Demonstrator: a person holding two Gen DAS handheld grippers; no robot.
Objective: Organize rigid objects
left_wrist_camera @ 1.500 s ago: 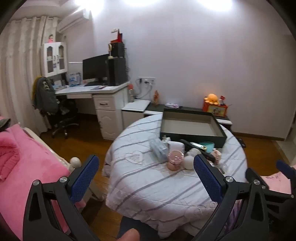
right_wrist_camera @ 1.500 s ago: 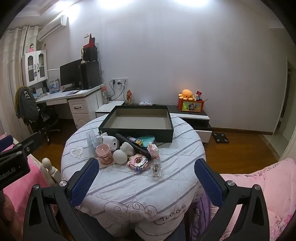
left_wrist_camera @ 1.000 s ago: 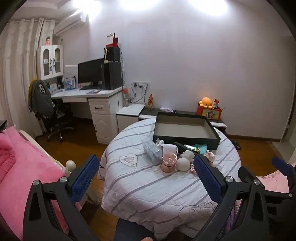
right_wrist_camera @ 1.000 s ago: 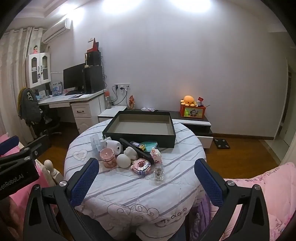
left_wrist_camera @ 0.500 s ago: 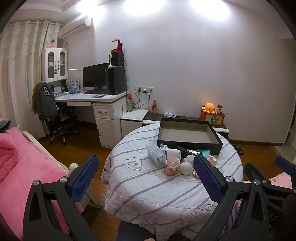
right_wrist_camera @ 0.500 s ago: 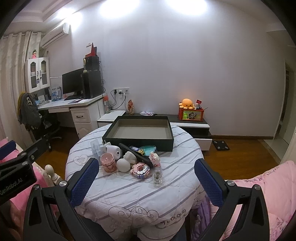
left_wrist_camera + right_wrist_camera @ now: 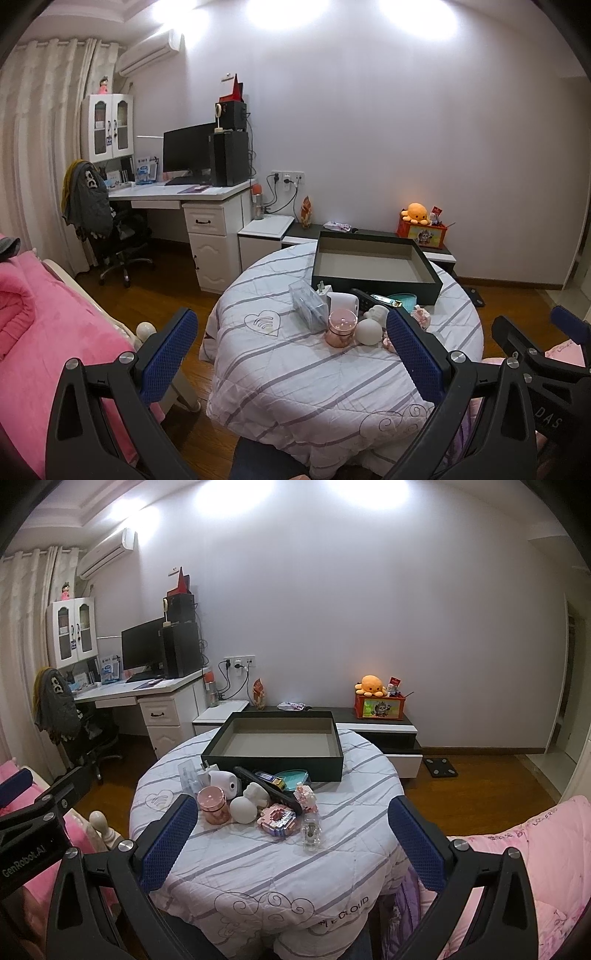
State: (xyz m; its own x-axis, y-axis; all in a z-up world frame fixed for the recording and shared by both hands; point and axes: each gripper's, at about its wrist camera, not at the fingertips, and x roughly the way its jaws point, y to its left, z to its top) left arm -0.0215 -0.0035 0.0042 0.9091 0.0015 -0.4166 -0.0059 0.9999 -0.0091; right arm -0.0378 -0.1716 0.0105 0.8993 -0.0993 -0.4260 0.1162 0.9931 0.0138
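While both the left gripper (image 7: 291, 352) and right gripper (image 7: 291, 836) hang back from the round table (image 7: 258, 867) with jaws wide apart and empty, the clutter (image 7: 255, 801) sits bunched just before the black tray (image 7: 273, 764), presumably its destination.

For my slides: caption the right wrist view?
Open right gripper faces cluttered round table, empty black tray behind.

Near table (image 7: 258, 867): bare cloth, open approach.
Mid table: clutter (image 7: 258, 801) blocks.
Far: tray (image 7: 275, 764), open top.
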